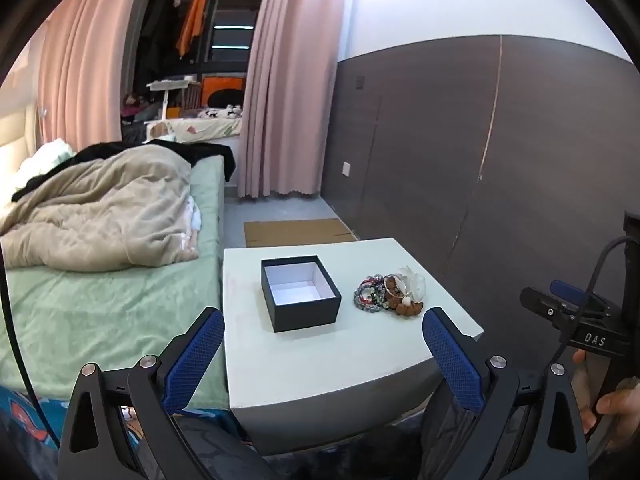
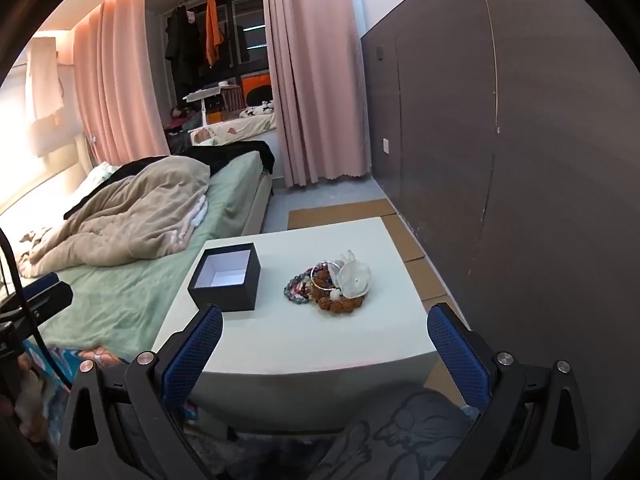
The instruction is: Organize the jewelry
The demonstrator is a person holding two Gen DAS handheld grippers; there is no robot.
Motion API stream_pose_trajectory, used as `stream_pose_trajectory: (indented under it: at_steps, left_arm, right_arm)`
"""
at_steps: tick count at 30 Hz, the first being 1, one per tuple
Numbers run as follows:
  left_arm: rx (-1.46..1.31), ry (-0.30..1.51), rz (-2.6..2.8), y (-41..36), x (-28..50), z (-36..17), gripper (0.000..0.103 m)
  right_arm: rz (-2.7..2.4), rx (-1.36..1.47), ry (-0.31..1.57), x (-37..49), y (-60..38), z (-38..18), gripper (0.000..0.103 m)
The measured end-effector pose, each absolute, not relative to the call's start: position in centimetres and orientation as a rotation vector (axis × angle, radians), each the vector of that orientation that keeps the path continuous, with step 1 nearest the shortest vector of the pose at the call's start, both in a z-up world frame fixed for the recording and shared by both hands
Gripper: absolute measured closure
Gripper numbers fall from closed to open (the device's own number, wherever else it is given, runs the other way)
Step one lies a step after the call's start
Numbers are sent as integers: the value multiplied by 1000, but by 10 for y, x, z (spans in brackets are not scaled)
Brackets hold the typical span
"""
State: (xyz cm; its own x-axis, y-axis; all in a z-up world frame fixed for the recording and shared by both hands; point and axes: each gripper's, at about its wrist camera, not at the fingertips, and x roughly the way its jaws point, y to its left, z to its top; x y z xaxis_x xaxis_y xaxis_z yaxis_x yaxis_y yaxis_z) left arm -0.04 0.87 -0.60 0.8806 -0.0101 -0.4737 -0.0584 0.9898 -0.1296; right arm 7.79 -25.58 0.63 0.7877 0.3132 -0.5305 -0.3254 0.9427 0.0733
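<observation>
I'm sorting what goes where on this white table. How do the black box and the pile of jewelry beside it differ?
The black box is one plain, square-edged thing; the pile of jewelry is a loose tangle of many pieces. The box is dark outside, white inside, open and empty; the jewelry is multicoloured: beaded bracelets, brown beads, clear pieces. Both rest on the white table, apart, untouched.

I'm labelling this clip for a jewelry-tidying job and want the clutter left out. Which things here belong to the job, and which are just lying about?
Belongs to the job:
- pile of bracelets on the white table
- open black box, nothing in it
- left gripper and right gripper, both open

Just lying about:
- bed with beige blanket
- pink curtains
- cardboard on the floor
</observation>
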Motion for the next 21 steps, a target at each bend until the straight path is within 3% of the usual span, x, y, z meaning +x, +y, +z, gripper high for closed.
stream_pose_trajectory:
  at_steps: [21]
  left_arm:
    - [-127, 488, 23, 9, -7, -3, 4]
  right_arm:
    - [338, -25, 554, 77, -259, 9, 0]
